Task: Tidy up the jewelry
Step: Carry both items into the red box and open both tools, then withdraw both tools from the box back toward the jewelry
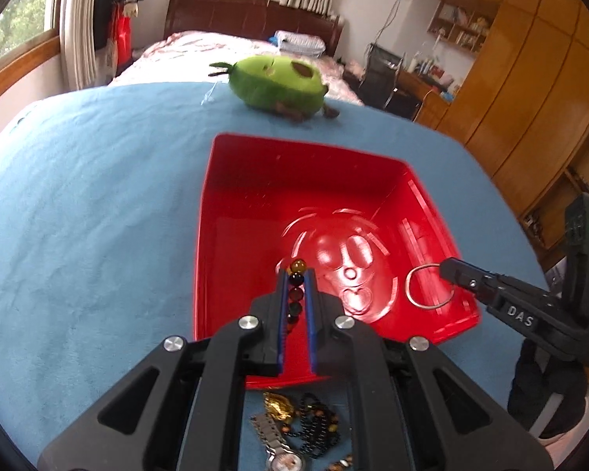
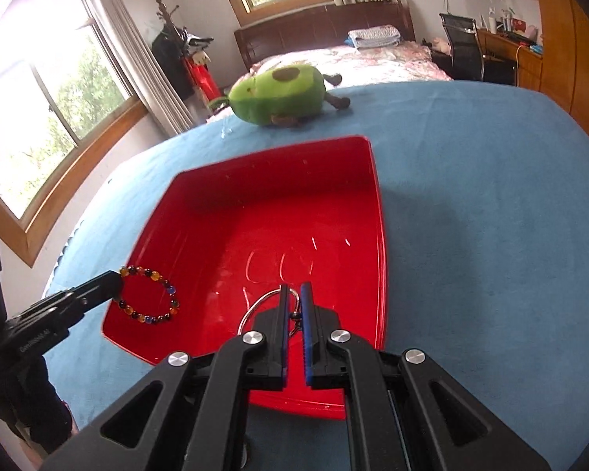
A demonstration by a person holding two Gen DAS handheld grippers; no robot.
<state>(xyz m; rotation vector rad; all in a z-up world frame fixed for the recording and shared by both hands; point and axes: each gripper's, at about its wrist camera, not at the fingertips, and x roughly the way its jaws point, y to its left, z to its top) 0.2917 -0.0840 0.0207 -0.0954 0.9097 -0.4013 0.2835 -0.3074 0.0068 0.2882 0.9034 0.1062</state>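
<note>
A red tray point(image 1: 294, 180) point(image 2: 200, 212) sits on the blue cloth. My left gripper point(image 1: 296, 274) is shut on a beaded bracelet point(image 1: 297, 266) of amber, dark and blue beads and holds it above the tray's near edge; the bracelet hangs from it in the right wrist view point(image 2: 153, 294). My right gripper point(image 2: 294, 288) is shut on a silver bangle point(image 2: 255, 306) and holds it over the tray's near right corner; the bangle also shows in the left wrist view point(image 1: 428, 286). Loose jewelry lies under the left gripper: a gold piece point(image 1: 278, 406), a dark bead necklace point(image 1: 318, 428), a watch point(image 1: 282, 459).
A green avocado plush toy point(image 1: 278, 82) point(image 2: 278, 92) lies on the blue cloth point(image 1: 78, 216) beyond the tray. A bed, a desk with a chair and wooden wardrobes stand further back.
</note>
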